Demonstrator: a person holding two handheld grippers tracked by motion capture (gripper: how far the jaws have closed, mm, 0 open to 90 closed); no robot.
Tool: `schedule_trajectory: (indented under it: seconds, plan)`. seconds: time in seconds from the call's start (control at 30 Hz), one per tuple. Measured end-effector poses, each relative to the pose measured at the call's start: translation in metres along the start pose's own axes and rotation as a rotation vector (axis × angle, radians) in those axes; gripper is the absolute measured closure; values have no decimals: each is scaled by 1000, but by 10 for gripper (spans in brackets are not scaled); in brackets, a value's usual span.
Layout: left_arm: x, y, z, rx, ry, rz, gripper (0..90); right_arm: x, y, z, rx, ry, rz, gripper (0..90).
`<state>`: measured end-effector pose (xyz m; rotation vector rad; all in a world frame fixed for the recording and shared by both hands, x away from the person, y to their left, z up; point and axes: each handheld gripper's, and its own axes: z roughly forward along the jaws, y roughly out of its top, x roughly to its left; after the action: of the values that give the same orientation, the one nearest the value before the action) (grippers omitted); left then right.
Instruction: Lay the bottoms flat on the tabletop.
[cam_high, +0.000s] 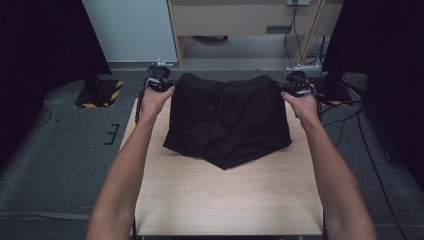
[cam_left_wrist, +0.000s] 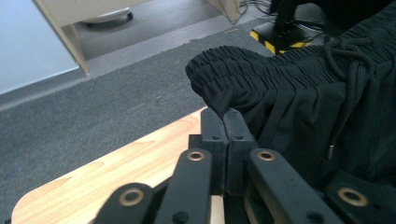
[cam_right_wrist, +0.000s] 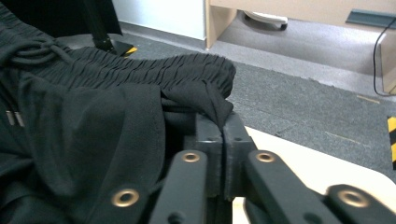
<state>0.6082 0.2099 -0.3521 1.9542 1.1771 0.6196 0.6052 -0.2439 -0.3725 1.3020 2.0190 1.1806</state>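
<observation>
High view: black shorts (cam_high: 227, 120) are seen lying on the worktop (cam_high: 227, 200), waistband along the far edge, legs toward the person. At the left corner of the waistband the left tongs (cam_high: 161, 82) are pressed together on a pinch of cloth; at the right corner the right tongs (cam_high: 296, 85) are likewise pinching. The long axis runs between the two. From the left gripper view, the drawstring (cam_left_wrist: 348, 88) is shown hanging near.
</observation>
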Motion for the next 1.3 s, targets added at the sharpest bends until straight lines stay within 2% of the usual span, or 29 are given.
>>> schedule_trajectory:
  seconds: [0.03,0.07,0.1,0.17,0.2,0.3,0.33,0.37,0.4,0.43,0.47,0.6,0.7,0.77,0.8,0.87,1.0,1.03,1.1,1.13,1.17,1.3]
  plan:
    - [1,-2,4,-6,22,-20,648,-1,-1,4,8,-3,24,621]
    - [2,-5,5,-13,21,-29,598,0,-2,6,12,-34,21,535]
    - [2,-8,5,-23,16,-39,592,1,-4,6,3,-52,24,484]
    - [1,-13,4,-28,14,-43,544,2,-10,3,3,-40,38,383]
    - [-3,-25,3,-10,2,-35,533,5,-15,1,9,-48,26,372]
    - [-14,-51,1,15,-4,-12,528,11,-34,-4,31,-19,17,357]
    - [-14,-51,1,15,-4,-12,528,15,-41,-6,44,-15,3,354]
    - [-22,-71,-2,16,-5,-10,528,19,-49,-7,53,-5,-6,346]
    - [-26,-81,-4,18,-17,-20,528,22,-56,-8,63,2,-9,335]
    - [-26,-81,-4,18,-17,-20,526,22,-56,-8,63,2,-9,335]
    - [-34,-100,-8,30,-22,-11,523,29,-72,-12,85,18,-13,337]
    - [-46,-133,-21,34,-27,-24,505,42,-102,-19,123,35,-14,354]
    - [-54,-153,-32,27,-34,-45,483,53,-122,-26,134,42,-18,409]
    - [-62,-164,-39,30,-41,-45,458,60,-133,-31,136,50,-12,441]
    - [-62,-164,-39,30,-41,-45,437,60,-133,-31,136,50,-12,441]
    - [-73,-179,-48,35,-44,-36,418,71,-146,-38,128,58,-18,497]
    - [-83,-191,-55,23,-64,-40,389,80,-155,-44,124,64,-28,561]
    - [-89,-195,-56,23,-77,-28,366,86,-160,-47,120,62,-33,612]
    - [-93,-198,-56,13,-93,-28,346,90,-165,-48,112,69,-41,677]
    - [-93,-198,-56,13,-93,-28,341,90,-165,-48,112,69,-41,677]
    - [-97,-200,-53,16,-104,-19,337,92,-169,-47,109,75,-40,733]
    - [-105,-199,-42,23,-111,-1,326,96,-173,-41,116,86,-38,742]
